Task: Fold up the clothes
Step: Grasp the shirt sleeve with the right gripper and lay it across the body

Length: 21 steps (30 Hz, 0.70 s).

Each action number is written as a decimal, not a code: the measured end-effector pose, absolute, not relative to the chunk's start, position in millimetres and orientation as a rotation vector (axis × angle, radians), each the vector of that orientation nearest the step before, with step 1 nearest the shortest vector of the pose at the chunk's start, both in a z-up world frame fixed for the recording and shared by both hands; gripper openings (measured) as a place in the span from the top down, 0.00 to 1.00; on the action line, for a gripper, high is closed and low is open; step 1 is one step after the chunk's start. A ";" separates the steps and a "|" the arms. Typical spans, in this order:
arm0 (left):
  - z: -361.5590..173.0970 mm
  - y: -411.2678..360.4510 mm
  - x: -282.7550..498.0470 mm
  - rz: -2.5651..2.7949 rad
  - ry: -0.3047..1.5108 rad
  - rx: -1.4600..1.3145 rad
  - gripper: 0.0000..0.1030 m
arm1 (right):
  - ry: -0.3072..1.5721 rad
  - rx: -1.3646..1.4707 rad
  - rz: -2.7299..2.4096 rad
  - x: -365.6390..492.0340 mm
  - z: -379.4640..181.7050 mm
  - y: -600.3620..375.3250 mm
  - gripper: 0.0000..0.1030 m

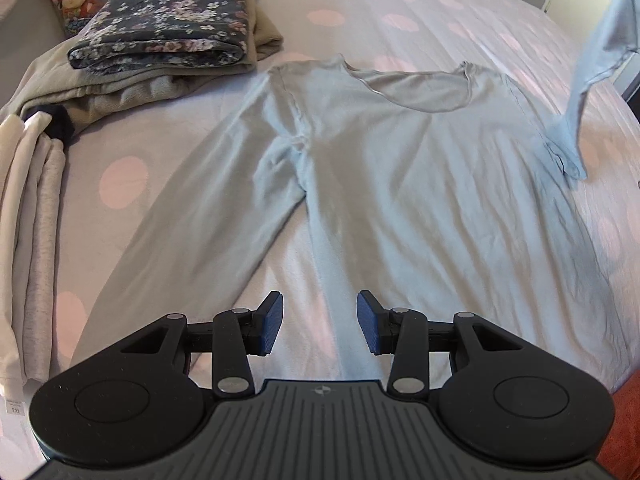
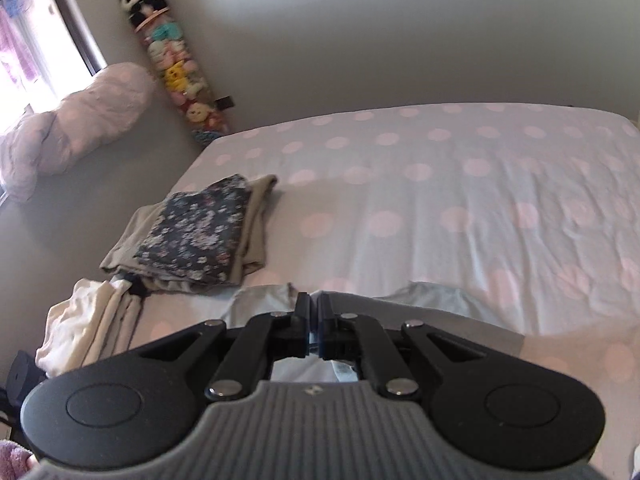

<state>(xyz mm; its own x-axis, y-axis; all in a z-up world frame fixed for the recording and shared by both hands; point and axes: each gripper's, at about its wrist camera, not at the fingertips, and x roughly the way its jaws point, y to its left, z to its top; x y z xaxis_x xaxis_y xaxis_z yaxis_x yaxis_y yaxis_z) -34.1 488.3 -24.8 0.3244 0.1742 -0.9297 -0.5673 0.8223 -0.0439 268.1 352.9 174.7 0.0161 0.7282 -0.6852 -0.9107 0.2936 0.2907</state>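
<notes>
a pale blue long-sleeved shirt [image 1: 400, 168] lies spread flat on the bed, neckline at the far end, lightly creased. its left sleeve [image 1: 172, 224] runs down along the body. the right sleeve [image 1: 600, 60] is lifted off the bed and hangs in the air.

The right gripper [image 2: 314, 326] is pinched shut on a bit of the light blue shirt [image 2: 432, 300]. A flowery folded cloth [image 2: 200, 236] sits on tan clothes on the spotty bed [image 2: 460, 184].
</notes>
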 end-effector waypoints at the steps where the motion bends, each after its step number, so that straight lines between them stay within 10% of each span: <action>1: -26.0 491.8 -37.5 0.503 1.139 -0.407 0.63 | 0.868 -0.280 1.325 254.4 173.1 366.6 0.96; 21: -51.3 534.9 -39.2 0.479 1.087 -0.467 0.62 | 1.135 -0.391 1.420 171.5 -1.7 504.9 0.87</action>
